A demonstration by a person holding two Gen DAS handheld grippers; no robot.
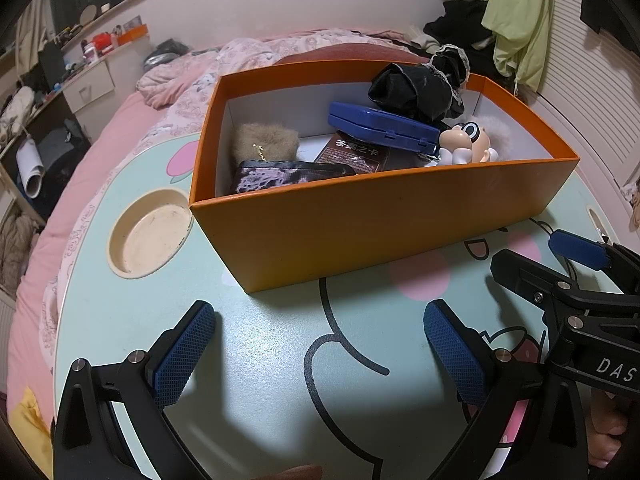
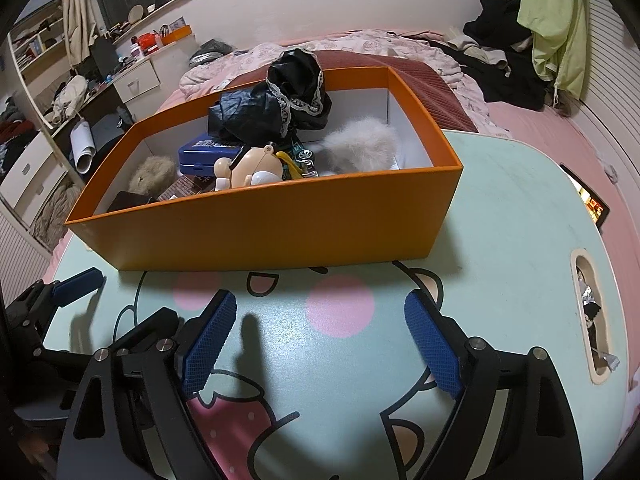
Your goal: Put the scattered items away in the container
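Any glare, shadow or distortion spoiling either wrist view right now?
Left wrist: fisheye bends the orange box; the left gripper throws dark shadows on the table, with mild sheen. Right wrist: same bending; the right gripper casts a shadow; focus sharp.

- Showing a home bedroom.
- Lying behind: a bed (image 2: 532, 128) in pink bedding (image 1: 224, 60).
- Hanging at right: green clothing (image 2: 556, 20).
- Standing on the mattress: a cartoon-printed lap table (image 2: 500, 216).
- Crowding the left wall: cluttered shelves (image 2: 44, 48).
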